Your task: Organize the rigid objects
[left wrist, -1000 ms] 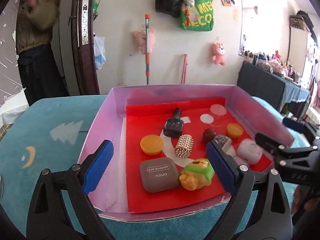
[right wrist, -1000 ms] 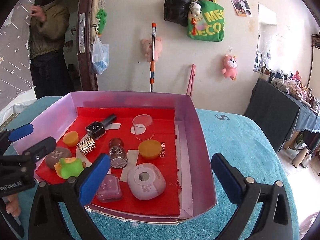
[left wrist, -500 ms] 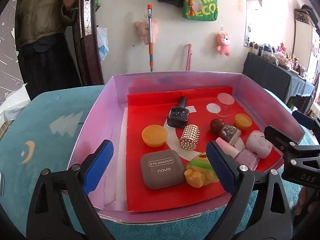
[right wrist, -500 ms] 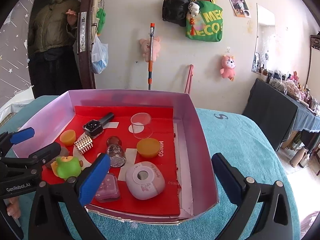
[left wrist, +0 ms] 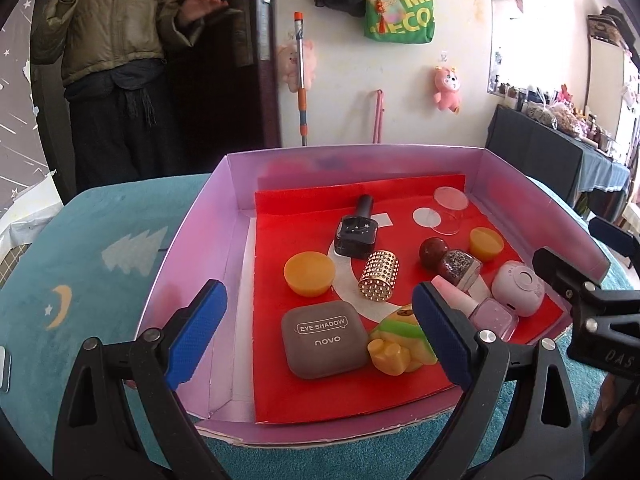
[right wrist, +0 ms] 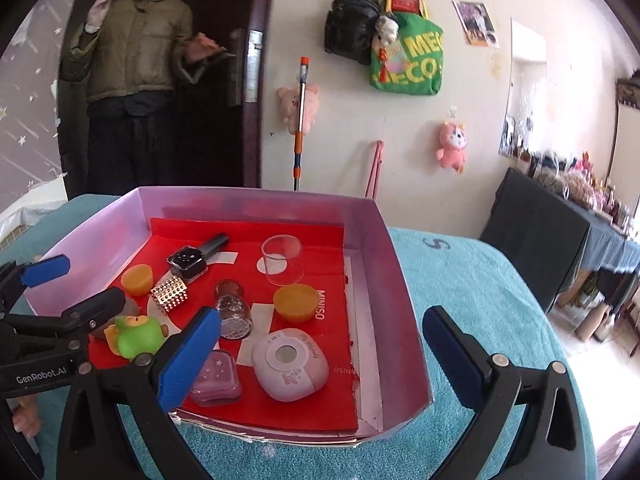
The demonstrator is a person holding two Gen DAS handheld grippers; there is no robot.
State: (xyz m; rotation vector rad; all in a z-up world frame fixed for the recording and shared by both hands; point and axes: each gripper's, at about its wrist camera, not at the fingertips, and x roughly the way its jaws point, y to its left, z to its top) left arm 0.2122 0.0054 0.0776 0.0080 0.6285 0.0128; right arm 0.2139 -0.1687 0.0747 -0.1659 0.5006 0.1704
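Left tool (left wrist: 316,328) spread wide, gripping nothing, hanging over the near-left part of the pink box (left wrist: 192,240). Inside on the red liner, left to right: orange cup (left wrist: 309,273), grey eye shadow case (left wrist: 323,338), gold studded tube (left wrist: 379,276), green duck toy (left wrist: 396,344), pink round case (left wrist: 518,288). Right tool (right wrist: 320,354) also spread wide and empty, over the box's near-right corner.

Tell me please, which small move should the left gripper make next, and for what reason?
Probably lower the left gripper toward the grey eye shadow case. Its jaws are open and empty, the case lies flat between them in the left wrist view, and the green toy sits close beside it, so approach a little to the left.
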